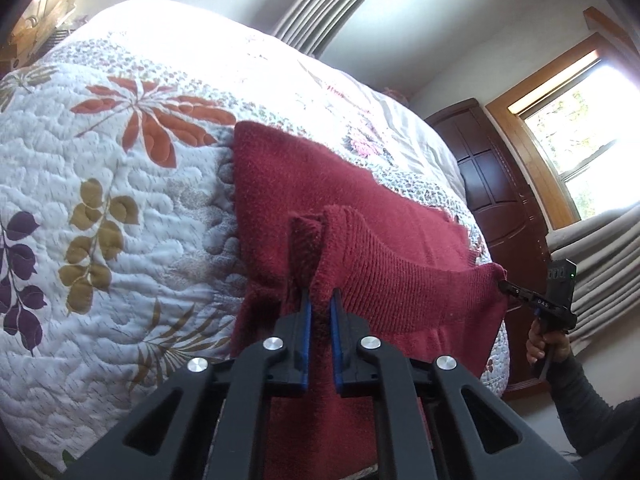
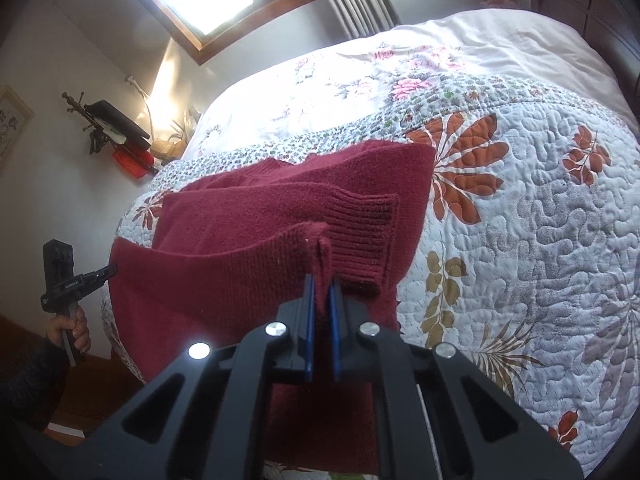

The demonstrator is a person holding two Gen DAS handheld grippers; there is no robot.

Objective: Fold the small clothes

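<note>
A dark red knitted sweater (image 1: 304,184) lies on the quilted bed, its near hem lifted off the quilt. My left gripper (image 1: 320,300) is shut on one corner of the ribbed hem, which bunches up between the blue pads. My right gripper (image 2: 323,284) is shut on the other hem corner. The hem hangs stretched between the two grippers. In the left wrist view the right gripper (image 1: 505,285) pinches the far hem corner at the right edge. In the right wrist view the left gripper (image 2: 110,270) does the same at the left. A ribbed cuff (image 2: 364,232) lies folded over the sweater's body.
A white quilt (image 1: 100,220) with red, gold and purple leaf prints covers the bed. A dark wooden headboard (image 1: 496,184) and a window (image 1: 588,128) are at the right. A cluttered nightstand (image 2: 120,136) stands by the wall. A hand (image 1: 546,346) holds the right gripper's handle.
</note>
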